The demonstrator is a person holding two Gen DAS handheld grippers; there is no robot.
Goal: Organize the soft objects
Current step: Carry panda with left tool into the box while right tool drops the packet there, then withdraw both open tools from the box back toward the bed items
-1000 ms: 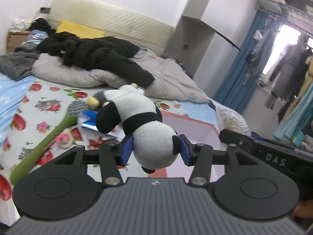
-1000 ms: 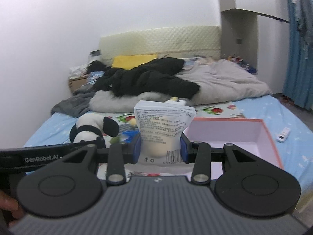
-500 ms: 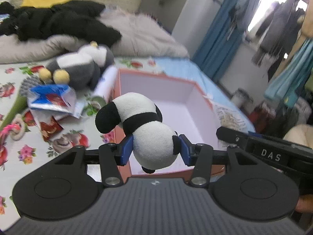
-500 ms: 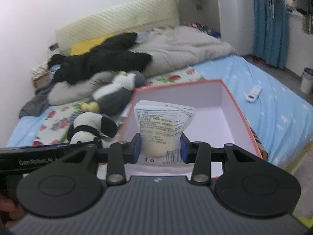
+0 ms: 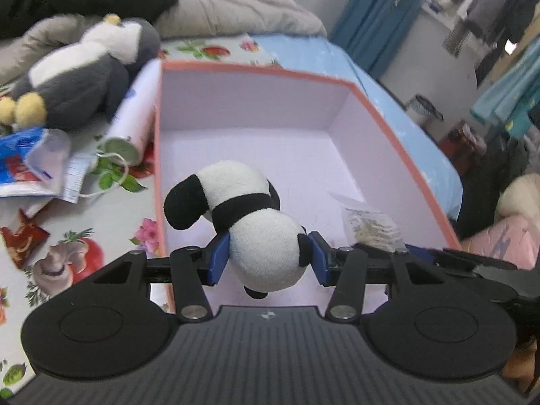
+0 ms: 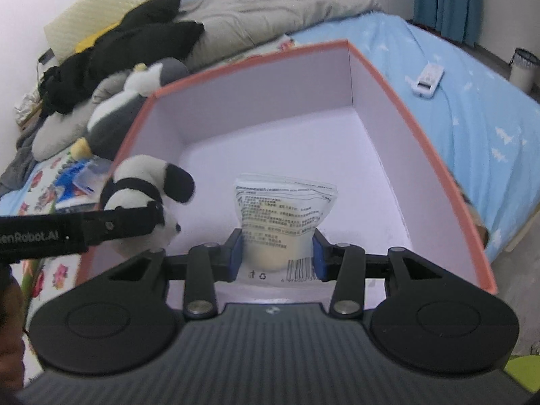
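My left gripper (image 5: 266,258) is shut on a small panda plush (image 5: 249,222) and holds it over the near left part of an open box (image 5: 256,67) with an orange rim and pale lilac inside. My right gripper (image 6: 276,254) is shut on a clear soft pouch with printed text (image 6: 281,217) and holds it over the near middle of the same box (image 6: 253,57). The panda (image 6: 145,199) and the left gripper (image 6: 162,217) show at the left in the right wrist view. The pouch (image 5: 371,227) shows at the right in the left wrist view.
A grey and white penguin plush (image 5: 84,74), a white tube (image 5: 135,118) and blue and red packets (image 5: 27,165) lie on the floral sheet left of the box. A grey quilt (image 6: 270,13) and black clothes (image 6: 128,47) lie behind. A white remote (image 6: 427,79) lies on the blue sheet.
Both grippers have moved forward and tilted down over the box, each still holding its object. The box now fills both views.
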